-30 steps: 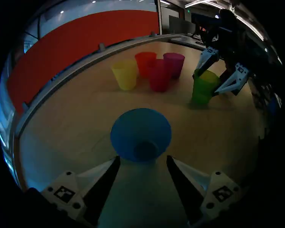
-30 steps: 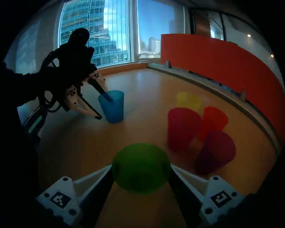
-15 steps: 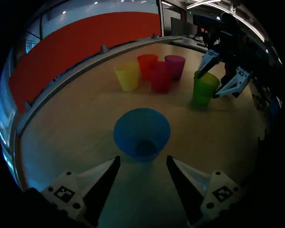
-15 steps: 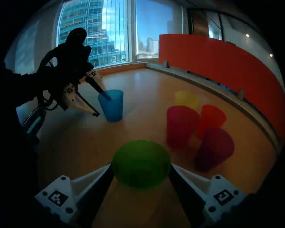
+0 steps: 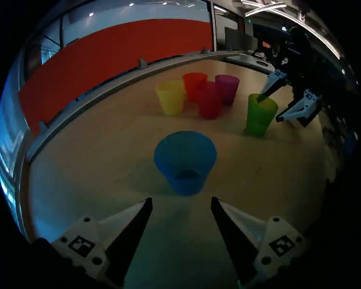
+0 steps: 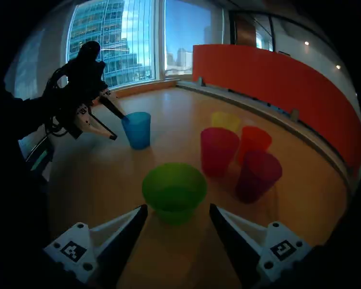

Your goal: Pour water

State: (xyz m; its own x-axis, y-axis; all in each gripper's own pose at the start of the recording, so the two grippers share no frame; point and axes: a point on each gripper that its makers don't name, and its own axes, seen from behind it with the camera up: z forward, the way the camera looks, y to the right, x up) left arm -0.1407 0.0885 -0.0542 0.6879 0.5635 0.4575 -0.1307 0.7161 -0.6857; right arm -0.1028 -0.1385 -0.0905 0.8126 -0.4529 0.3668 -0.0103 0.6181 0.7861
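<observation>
A blue cup [image 5: 185, 161] stands upright on the wooden table just beyond the tips of my left gripper [image 5: 180, 202], which is open and not touching it. A green cup [image 6: 174, 191] stands upright just ahead of my right gripper [image 6: 178, 209], also open and clear of it. In the left gripper view the green cup [image 5: 260, 114] sits at the right with the right gripper [image 5: 276, 110] behind it. In the right gripper view the blue cup [image 6: 136, 130] is at the left, with the left gripper [image 6: 119, 126] beside it. Both cups look empty.
Several more cups cluster on the table: yellow [image 5: 171, 96], orange [image 5: 195, 84], red [image 5: 209, 99] and purple [image 5: 227, 88]. The red cup [image 6: 219, 150] and purple cup [image 6: 257, 175] stand close to the right of the green one. An orange wall panel [image 6: 286, 82] runs behind the table's rail.
Both grippers have drawn back from their cups. The green cup, earlier between the right fingers, and the blue cup, earlier at the left fingertips, now stand free ahead of them.
</observation>
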